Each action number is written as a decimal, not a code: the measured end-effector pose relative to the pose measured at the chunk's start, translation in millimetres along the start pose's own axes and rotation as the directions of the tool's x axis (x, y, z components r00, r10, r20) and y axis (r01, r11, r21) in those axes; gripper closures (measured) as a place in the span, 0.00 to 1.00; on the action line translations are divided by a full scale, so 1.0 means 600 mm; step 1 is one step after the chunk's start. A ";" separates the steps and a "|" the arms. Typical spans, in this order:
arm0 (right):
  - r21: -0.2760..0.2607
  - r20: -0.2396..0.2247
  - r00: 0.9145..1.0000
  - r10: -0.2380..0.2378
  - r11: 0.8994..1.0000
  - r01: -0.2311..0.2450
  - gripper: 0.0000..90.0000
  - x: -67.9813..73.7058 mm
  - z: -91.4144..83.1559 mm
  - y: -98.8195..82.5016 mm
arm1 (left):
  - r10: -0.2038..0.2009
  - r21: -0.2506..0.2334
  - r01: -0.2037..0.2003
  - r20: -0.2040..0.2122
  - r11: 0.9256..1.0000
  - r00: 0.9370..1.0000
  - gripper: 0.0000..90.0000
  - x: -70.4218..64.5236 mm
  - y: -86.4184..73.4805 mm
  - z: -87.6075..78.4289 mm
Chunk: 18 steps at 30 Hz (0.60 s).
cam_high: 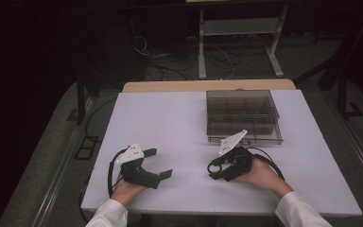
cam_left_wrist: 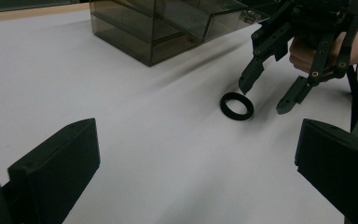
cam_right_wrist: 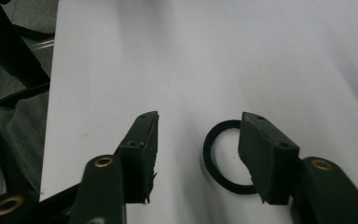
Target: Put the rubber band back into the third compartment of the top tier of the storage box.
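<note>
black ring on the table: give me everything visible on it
The black ring is a thin, flat, matte band with an open centre, plain and unmarked; material unclear. It lies flat on the white table, near the smoked clear box. The right tongs stand open over it, one finger covering part of its rim; contact cannot be judged.

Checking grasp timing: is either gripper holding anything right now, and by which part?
Nothing is held. The flat black ring lies on the white table, with the right gripper open over it; the left gripper is open, empty.

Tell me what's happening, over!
Left gripper open, holding nothing. Right gripper open above the ring, not gripping it. Ring flat on the table. Clear box further back, nothing in the way.
</note>
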State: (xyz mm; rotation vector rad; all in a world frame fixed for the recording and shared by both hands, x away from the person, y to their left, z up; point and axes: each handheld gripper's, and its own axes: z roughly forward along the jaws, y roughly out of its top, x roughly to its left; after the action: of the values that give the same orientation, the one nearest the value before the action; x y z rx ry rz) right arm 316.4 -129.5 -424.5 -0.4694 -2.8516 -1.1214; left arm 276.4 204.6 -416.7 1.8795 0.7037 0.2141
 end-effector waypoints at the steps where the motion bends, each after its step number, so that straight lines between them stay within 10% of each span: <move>1: 0.002 0.003 1.000 -0.001 1.000 0.001 0.54 -0.001 0.001 -0.001 | 0.000 0.000 0.000 0.000 1.000 1.000 0.00 0.000 0.000 0.000; 18: 0.030 0.017 1.000 -0.003 1.000 0.003 0.68 -0.006 0.012 -0.006 | 0.002 0.001 -0.002 -0.003 1.000 1.000 0.00 0.000 0.000 -0.001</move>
State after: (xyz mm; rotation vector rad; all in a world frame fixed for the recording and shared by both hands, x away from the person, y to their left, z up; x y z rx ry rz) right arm 319.0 -128.2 -432.7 -0.4758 -2.8807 -1.0783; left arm 276.2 204.9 -416.5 1.8811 0.7041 0.2185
